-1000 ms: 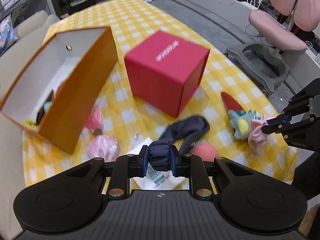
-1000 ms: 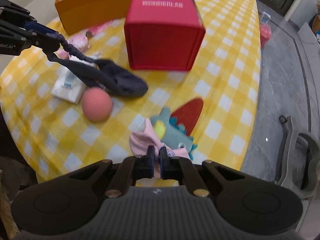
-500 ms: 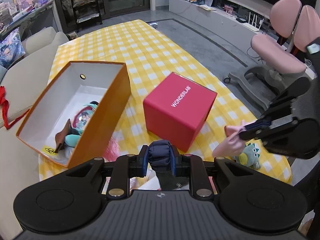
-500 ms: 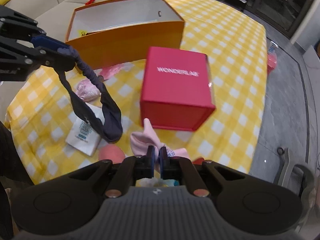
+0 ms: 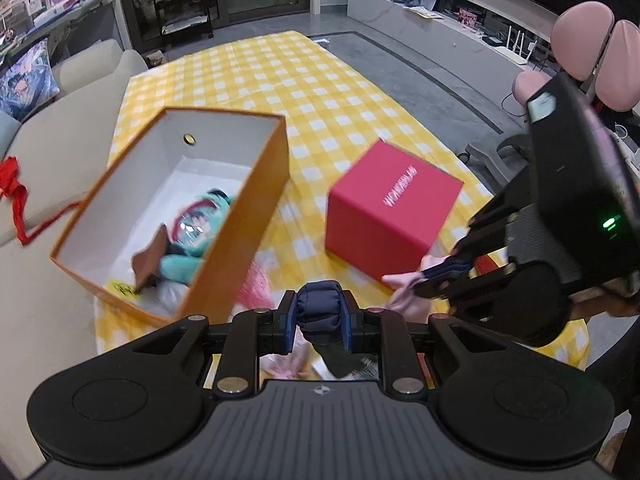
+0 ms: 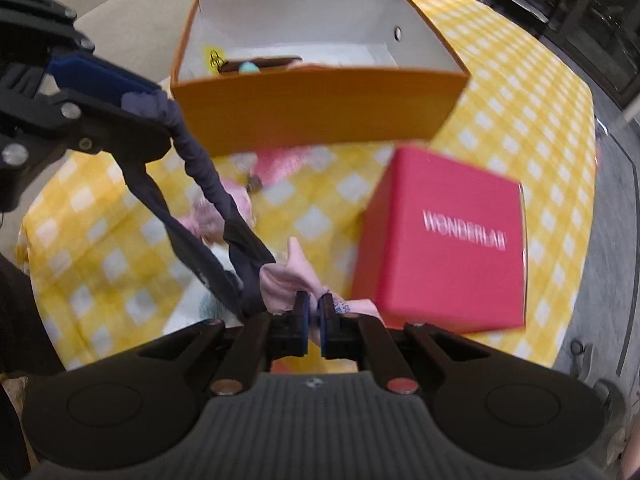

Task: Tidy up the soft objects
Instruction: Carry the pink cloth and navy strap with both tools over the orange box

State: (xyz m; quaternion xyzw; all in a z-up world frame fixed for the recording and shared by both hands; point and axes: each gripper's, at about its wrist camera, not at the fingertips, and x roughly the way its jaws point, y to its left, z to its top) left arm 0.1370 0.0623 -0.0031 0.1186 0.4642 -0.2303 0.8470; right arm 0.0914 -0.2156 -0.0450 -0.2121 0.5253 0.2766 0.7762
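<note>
- My left tongs [image 5: 319,322] are clamped on the dark blue cloth [image 6: 208,196], hanging above the surface [image 5: 320,92].
- My right tongs [image 6: 314,318] pinch the pink cloth [image 6: 292,276], beside the red box [image 6: 444,240].
- The orange box [image 5: 256,216] lies open ahead.

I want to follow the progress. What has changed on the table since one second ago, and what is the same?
Both claws have lifted their loads off the table. The left claw raised the dark cloth, whose tail no longer lies on the tablecloth. The right claw carried the pink cloth away from the dinosaur toy, toward the orange box. Both grips, the orange box and the red box are unchanged.
</note>
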